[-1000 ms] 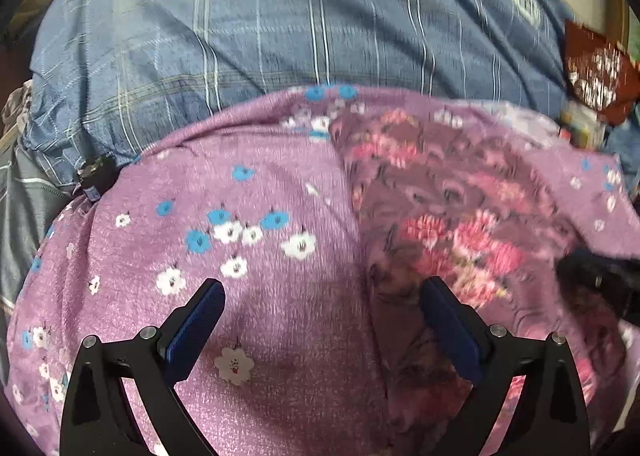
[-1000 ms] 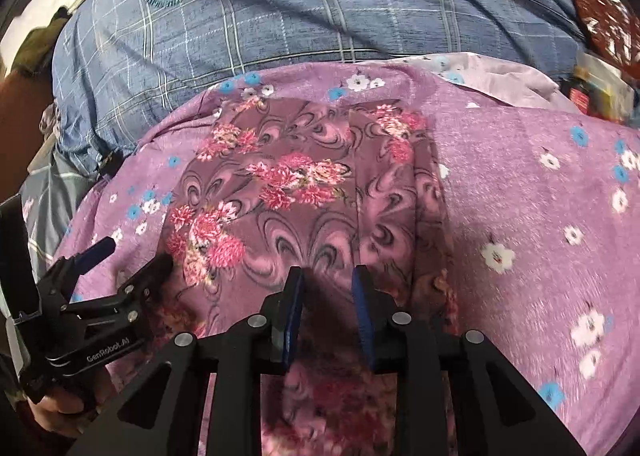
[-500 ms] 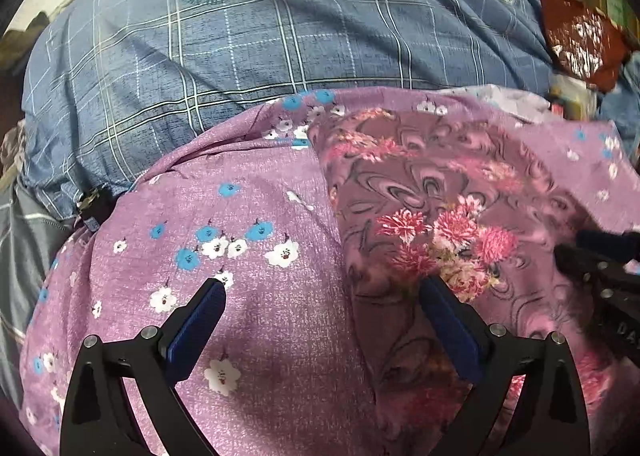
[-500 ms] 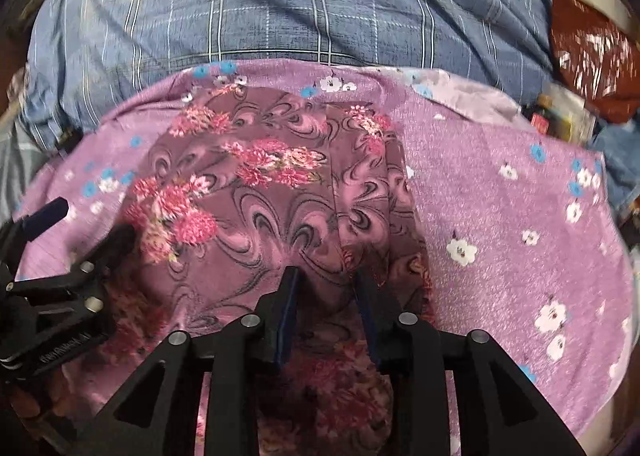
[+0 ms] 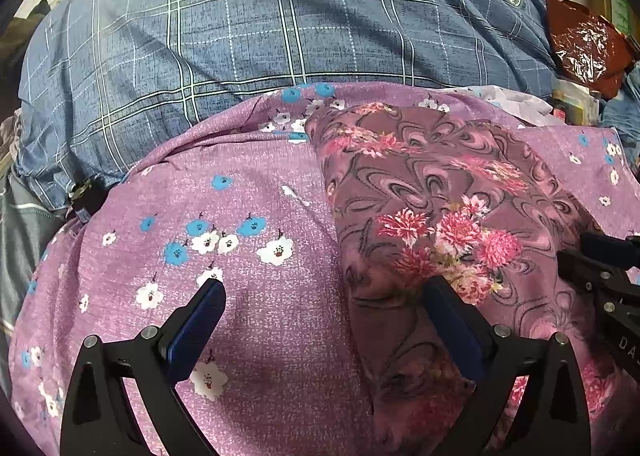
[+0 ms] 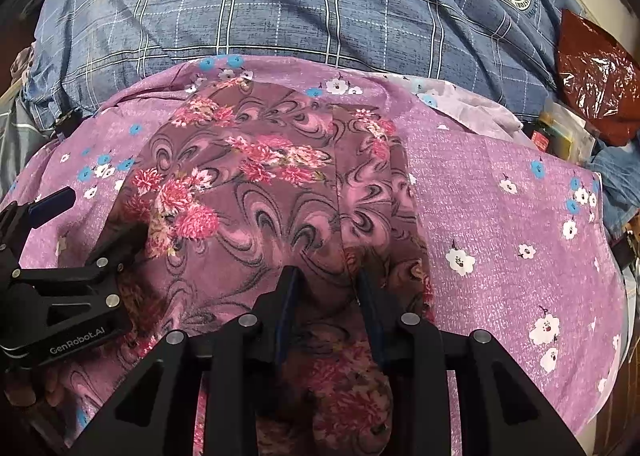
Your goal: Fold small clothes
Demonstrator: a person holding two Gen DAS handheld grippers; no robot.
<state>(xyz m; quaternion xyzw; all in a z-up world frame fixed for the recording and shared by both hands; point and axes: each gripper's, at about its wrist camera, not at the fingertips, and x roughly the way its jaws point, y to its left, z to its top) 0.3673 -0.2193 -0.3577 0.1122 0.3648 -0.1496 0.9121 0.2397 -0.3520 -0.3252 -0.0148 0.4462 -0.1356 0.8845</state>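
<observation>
A small mauve garment with pink flowers and dark swirls [image 5: 452, 191] lies spread on a purple flowered cloth [image 5: 248, 223]; it also shows in the right wrist view [image 6: 256, 183]. My left gripper [image 5: 324, 308] is open wide, hovering over the garment's left edge, its right finger above the fabric. It shows at the left of the right wrist view [image 6: 92, 215]. My right gripper [image 6: 326, 284] is nearly shut, pinching a raised fold of the garment's near edge between its blue pads. Its tip shows at the right of the left wrist view [image 5: 600, 256].
The purple cloth [image 6: 500, 223] lies over a blue checked bedsheet [image 6: 304, 15]. A red-brown foil packet [image 6: 596, 83] and small clutter [image 6: 560, 131] sit at the far right. Grey striped fabric [image 5: 24, 223] lies at the left edge.
Both grippers have drawn back and risen a little, so more of the blue sheet shows. The right gripper keeps its pinch on the garment; the left stays open.
</observation>
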